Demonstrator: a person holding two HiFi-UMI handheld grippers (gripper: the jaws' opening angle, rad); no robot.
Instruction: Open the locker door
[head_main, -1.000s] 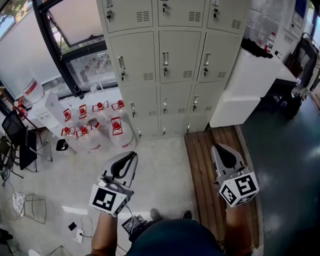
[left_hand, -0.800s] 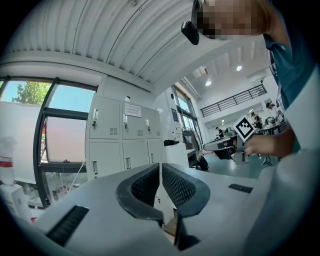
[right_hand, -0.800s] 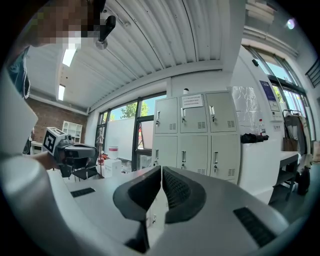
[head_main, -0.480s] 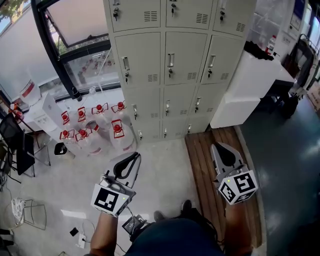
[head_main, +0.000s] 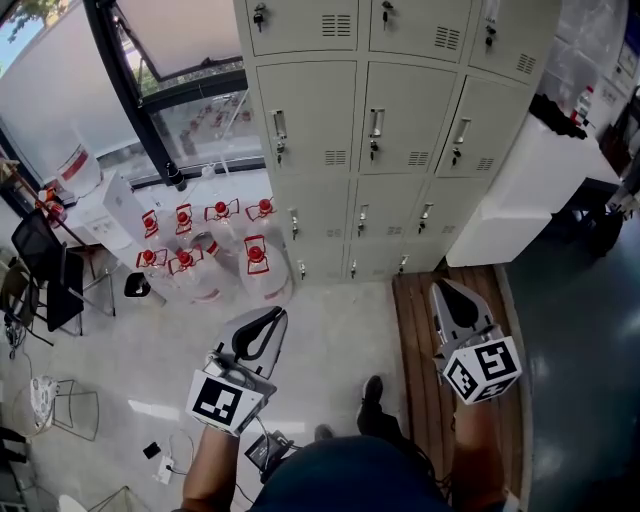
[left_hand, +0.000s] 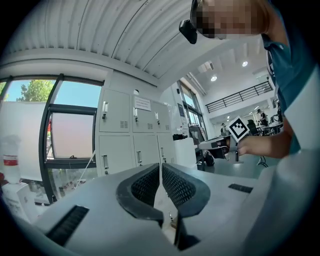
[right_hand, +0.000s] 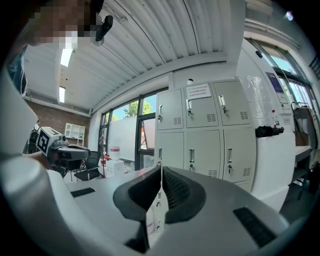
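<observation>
A black chair (head_main: 45, 262) stands at nine o'clock in the head view, near the window. Jugs (head_main: 215, 250) with red caps cluster on the floor at ten o'clock, just beside the left foot of the lockers. The left claw (head_main: 270, 318) is held level at seven o'clock. It points toward the lockers and is well apart from them. The left gripper view shows its jaws clenched together with nothing between them. The lockers (head_main: 390, 120) fill twelve o'clock, a grey bank in three columns. Every door in sight is shut, and each has a handle with a lock. The right claw (head_main: 447, 290) is at five o'clock above brown planks (head_main: 415, 335) on the floor. It also aims at the lockers from well apart, its jaws clenched on nothing. A white cabinet (head_main: 520, 180) stands against the lockers at two o'clock.
</observation>
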